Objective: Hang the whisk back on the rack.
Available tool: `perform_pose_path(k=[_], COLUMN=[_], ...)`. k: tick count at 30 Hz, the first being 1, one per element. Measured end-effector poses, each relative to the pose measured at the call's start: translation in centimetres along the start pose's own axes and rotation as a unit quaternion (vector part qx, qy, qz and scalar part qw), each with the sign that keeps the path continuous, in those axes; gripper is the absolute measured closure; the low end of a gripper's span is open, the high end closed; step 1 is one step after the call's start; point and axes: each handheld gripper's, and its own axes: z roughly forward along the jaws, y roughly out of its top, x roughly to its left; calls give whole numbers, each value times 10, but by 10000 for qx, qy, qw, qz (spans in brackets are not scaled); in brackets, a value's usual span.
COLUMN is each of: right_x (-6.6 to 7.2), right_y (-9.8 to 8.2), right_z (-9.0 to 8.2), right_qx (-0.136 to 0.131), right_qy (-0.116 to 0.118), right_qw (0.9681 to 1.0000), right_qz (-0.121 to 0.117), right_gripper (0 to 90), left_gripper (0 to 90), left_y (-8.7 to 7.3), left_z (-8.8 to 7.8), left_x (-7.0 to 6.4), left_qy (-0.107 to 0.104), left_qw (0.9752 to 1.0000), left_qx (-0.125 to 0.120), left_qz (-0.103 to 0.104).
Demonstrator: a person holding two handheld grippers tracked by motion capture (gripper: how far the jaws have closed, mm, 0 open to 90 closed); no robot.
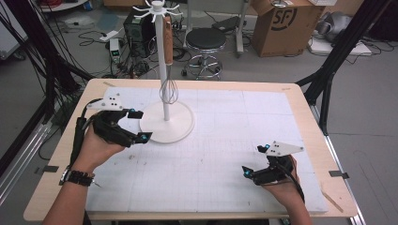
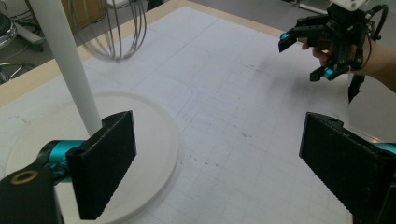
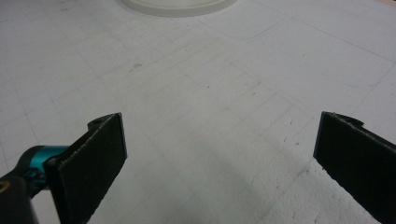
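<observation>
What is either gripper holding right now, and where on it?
Nothing is held. The left gripper stands open beside the stand's round base, and the right gripper is open over the bare mat. The whisk hangs on the stand.

Both the left gripper (image 1: 137, 125) and the right gripper (image 1: 254, 159) hover low, jaws spread wide and empty.

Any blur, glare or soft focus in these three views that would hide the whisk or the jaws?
High view: even light, slightly soft; the wire whisk with a wooden handle hanging on the white pole stand reads clearly. Left gripper view: the whisk's wires are smeared by blur, the near black jaws sharp, the right gripper legible. Right gripper view: jaws slightly soft, with a faint shadow on the white foam mat; no glare.
</observation>
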Motion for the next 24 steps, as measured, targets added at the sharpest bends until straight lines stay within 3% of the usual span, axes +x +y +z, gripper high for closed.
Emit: perform_pose_path(k=[11, 18, 24], right_x=[-1, 2, 2], right_y=[-1, -3, -3], right_z=[-1, -3, -7], right_qx=[-19, -27, -143], right_qy=[-13, -7, 1], right_qw=[10000, 10000, 9998], right_qz=[16, 49, 101], right_gripper=[14, 14, 14], left_gripper=[74, 43, 16], left_y=[-26, -44, -59], left_z=[6, 16, 23], left_x=[-8, -12, -18], left_qy=[-89, 90, 52], left_qw=[9999, 9998, 10000], left_qx=[-80, 187, 44], left_qz=[-69, -5, -35])
